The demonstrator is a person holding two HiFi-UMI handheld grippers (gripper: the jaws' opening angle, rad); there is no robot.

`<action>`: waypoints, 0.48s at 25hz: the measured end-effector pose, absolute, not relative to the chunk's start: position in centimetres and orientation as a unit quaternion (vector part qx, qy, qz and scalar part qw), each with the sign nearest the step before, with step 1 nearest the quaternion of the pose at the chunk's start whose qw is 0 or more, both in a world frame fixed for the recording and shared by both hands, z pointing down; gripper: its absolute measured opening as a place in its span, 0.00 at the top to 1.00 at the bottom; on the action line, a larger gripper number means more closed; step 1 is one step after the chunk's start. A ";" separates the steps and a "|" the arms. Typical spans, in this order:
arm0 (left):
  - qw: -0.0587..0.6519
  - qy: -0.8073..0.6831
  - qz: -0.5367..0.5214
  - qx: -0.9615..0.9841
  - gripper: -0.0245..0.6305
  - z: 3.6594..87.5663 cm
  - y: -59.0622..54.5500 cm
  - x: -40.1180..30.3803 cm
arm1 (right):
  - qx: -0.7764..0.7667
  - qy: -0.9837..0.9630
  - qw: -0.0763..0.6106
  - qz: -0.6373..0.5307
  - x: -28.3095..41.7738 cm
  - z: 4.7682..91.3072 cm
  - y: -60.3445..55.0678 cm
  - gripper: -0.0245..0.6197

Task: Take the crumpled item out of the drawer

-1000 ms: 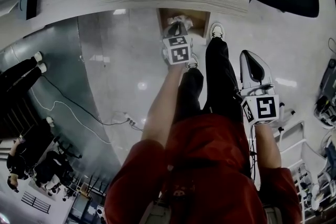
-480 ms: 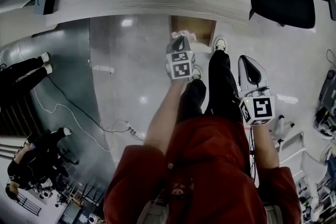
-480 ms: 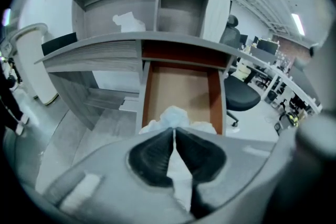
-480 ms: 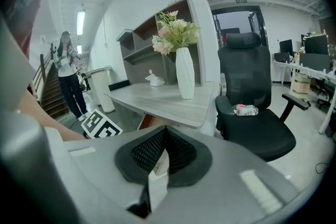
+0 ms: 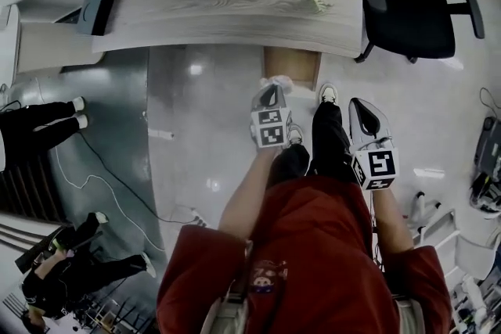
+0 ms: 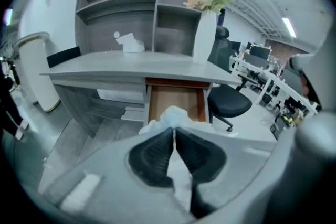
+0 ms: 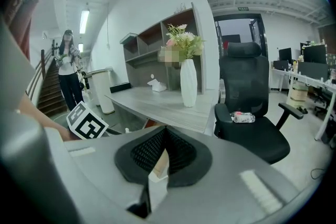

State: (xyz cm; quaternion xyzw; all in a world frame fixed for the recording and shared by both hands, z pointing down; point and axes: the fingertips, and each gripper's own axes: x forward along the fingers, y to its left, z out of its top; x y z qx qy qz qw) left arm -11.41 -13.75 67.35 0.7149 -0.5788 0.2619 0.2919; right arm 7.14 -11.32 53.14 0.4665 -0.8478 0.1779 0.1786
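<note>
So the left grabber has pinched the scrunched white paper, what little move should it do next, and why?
Probably lift it up over the grey wooden desk top to set it down: the left gripper is shut on the crumpled white paper, which seems out of the open brown wooden drawer.

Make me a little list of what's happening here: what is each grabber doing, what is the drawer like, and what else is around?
Left gripper: jaws shut on the crumpled white paper
Right gripper: jaws shut, nothing between them
Paper position: sticks up past the jaw tips
Drawer: open, under the desk
On the desk: white vase of flowers, tissue box
Beside the desk: black office chair
</note>
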 end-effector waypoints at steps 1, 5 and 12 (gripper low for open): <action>0.289 -0.579 0.260 0.717 0.95 66.6 -13.3 -11.5 | 0.467 -0.848 0.180 0.175 7.2 52.7 -11.0 0.96; 0.272 -0.576 0.249 0.730 0.95 63.2 -11.8 -11.7 | 0.472 -0.848 0.183 0.159 7.2 50.9 -10.5 0.96; 0.241 -0.576 0.221 0.749 0.95 57.3 -9.6 -12.2 | 0.495 -0.843 0.167 0.128 7.5 48.3 -10.3 0.96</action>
